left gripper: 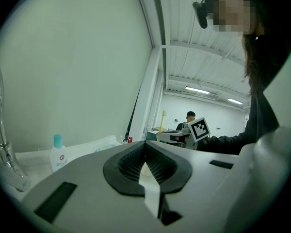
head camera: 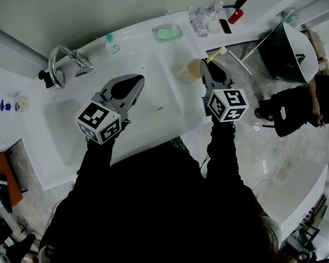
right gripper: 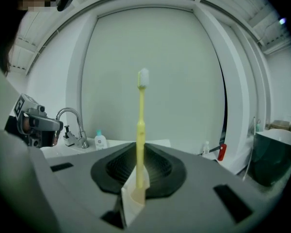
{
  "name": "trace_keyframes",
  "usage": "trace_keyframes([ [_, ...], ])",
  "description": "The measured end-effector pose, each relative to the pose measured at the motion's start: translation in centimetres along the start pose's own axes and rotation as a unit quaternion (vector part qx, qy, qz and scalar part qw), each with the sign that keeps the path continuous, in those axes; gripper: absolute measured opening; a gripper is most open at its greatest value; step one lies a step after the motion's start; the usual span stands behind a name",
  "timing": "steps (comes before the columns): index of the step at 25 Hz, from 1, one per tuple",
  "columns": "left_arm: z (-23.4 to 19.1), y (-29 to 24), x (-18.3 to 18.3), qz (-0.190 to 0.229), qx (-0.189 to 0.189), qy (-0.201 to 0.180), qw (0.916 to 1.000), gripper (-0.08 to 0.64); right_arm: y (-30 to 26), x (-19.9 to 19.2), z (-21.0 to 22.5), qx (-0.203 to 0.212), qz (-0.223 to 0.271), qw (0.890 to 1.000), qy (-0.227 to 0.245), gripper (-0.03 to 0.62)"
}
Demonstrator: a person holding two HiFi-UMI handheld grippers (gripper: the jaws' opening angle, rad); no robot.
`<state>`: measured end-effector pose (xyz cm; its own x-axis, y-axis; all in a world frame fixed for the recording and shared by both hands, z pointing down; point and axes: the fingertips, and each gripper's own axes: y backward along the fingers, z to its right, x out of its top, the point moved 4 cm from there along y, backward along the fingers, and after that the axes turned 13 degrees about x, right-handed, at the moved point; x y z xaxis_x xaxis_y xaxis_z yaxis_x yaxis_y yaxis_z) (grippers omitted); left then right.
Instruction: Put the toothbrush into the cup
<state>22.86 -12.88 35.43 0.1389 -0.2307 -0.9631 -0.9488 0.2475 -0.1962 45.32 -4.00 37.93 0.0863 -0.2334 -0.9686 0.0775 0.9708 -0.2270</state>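
Observation:
My right gripper (head camera: 204,64) is shut on a yellow toothbrush (head camera: 217,53) by the lower end of its handle. In the right gripper view the toothbrush (right gripper: 141,125) stands upright out of the right gripper (right gripper: 139,173), white bristles on top. A pale translucent cup (head camera: 191,70) stands on the white counter just left of the right gripper's tip, by the basin's right rim. Over the basin (head camera: 60,125), my left gripper (head camera: 136,81) is shut with nothing in it. Its pads (left gripper: 157,166) are pressed together in the left gripper view.
A chrome faucet (head camera: 66,59) stands at the basin's back left. A teal-capped bottle (head camera: 112,44) and a green soap dish (head camera: 167,33) sit along the back wall. Small bottles (head camera: 204,22) and a red item (head camera: 235,16) lie far right. A dark bin (head camera: 288,51) and a seated person (head camera: 301,106) are right of the counter.

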Motion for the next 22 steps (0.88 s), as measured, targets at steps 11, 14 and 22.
trace_keyframes([
  [11,-0.1,-1.6,-0.1,-0.005,0.008,0.001,1.0000,0.008,-2.7,-4.6,1.4,0.017,-0.076,0.996,-0.038,0.051],
  [14,-0.2,-1.9,-0.1,-0.007,0.013,0.001,0.9999,0.008,-3.1,-4.9,1.7,0.014,-0.082,0.996,-0.035,0.052],
  [22,-0.5,-2.2,-0.4,-0.010,0.018,0.006,0.9998,0.008,-3.1,-5.6,1.9,0.001,-0.120,0.992,-0.024,0.052],
])
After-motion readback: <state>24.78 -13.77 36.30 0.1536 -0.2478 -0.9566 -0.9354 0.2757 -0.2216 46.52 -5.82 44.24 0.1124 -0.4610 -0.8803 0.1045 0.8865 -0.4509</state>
